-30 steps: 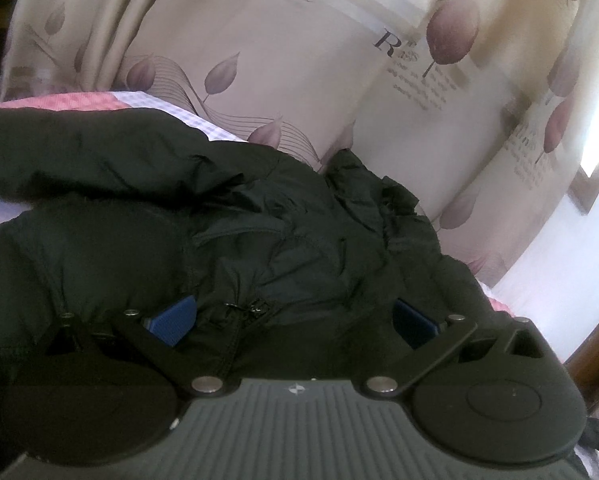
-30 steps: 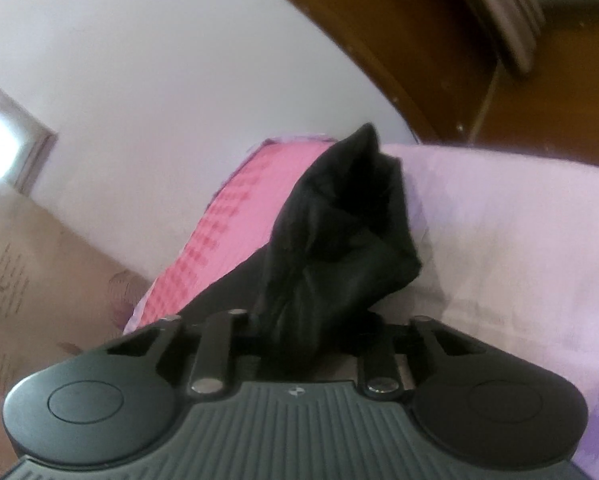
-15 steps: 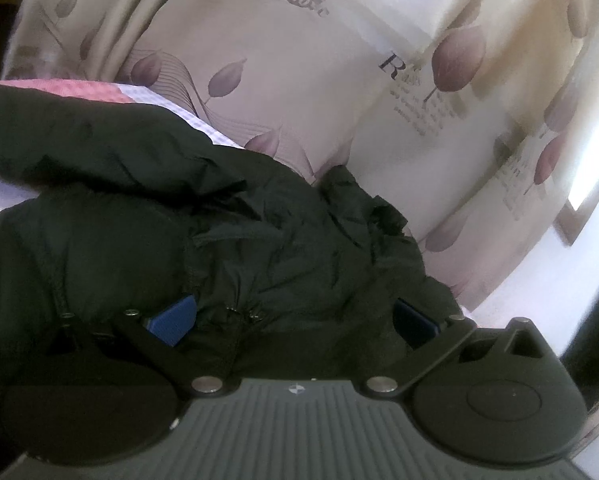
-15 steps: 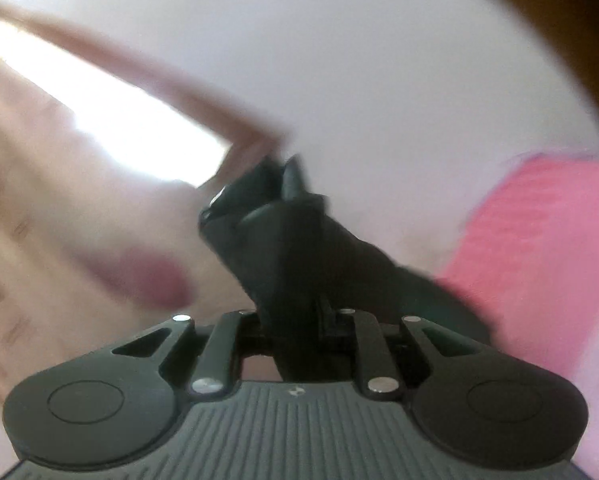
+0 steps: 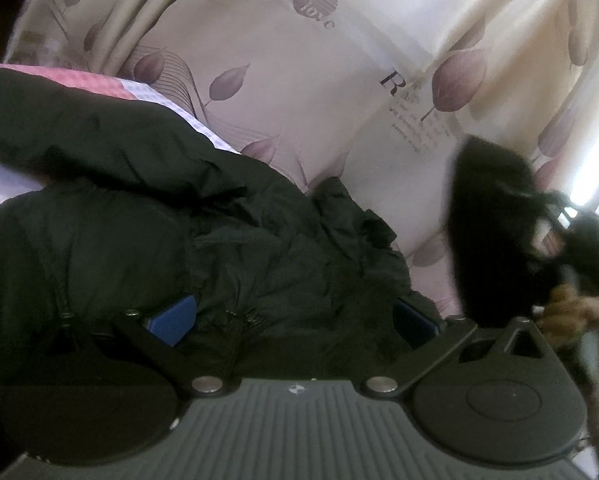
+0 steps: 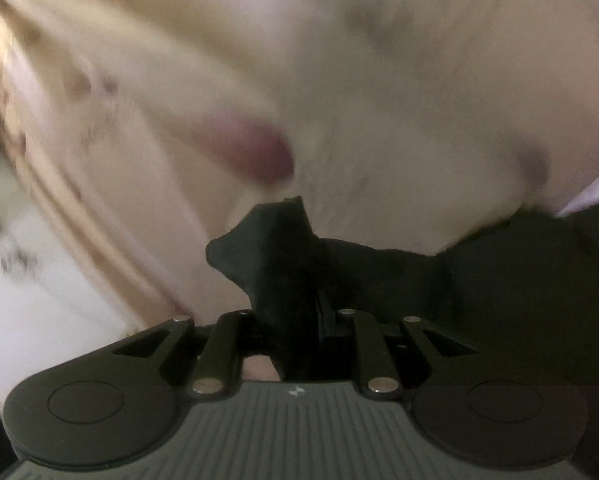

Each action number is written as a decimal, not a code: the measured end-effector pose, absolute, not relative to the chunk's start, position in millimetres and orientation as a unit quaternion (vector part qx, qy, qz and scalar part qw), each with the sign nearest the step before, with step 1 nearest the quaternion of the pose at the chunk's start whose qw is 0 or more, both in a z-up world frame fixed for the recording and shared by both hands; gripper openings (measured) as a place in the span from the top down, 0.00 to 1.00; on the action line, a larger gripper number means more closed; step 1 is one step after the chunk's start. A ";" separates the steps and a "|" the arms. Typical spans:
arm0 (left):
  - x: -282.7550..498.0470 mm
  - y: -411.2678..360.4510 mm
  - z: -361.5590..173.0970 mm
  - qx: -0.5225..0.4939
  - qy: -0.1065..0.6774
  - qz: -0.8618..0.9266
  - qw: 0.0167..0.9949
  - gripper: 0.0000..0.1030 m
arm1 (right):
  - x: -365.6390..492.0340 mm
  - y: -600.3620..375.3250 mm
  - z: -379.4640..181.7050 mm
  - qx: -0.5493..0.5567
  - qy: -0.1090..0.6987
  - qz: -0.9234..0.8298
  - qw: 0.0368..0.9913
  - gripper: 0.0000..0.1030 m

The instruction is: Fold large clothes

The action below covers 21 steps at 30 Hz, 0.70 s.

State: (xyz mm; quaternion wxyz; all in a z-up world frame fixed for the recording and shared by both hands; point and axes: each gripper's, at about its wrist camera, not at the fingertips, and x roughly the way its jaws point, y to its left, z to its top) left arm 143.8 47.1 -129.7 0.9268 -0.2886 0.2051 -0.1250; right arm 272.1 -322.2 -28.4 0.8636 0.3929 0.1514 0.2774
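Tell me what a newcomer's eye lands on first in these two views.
A bulky black jacket fills the left wrist view, heaped on the bed between the left gripper's wide-apart blue pads. Behind it hangs a cream curtain printed with mauve leaves. The right gripper pinches a black fold of it, background blurred.

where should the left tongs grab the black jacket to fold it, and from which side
Judging from the left wrist view, the puffy edge of the black jacket lying between the blue pads of the left tongs looks best. Come in level from the near side. The fabric bunches into a thick ridge there, so the pads can pinch it. The right tongs already hold another part.
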 end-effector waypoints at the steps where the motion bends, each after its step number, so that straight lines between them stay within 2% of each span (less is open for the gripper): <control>1: 143.3 47.9 -130.1 -0.290 0.204 -0.126 0.926 0.00 | 276.9 -306.8 -36.5 0.371 0.171 0.282 0.868 0.84; 6: 142.0 50.3 -130.5 -0.299 0.199 -0.129 0.924 0.00 | 279.7 -261.4 -75.9 0.290 0.244 0.296 0.877 0.84; 21: 139.7 52.6 -130.2 -0.309 0.193 -0.131 0.922 0.00 | 282.4 -205.3 -124.5 0.142 0.320 0.321 0.880 0.83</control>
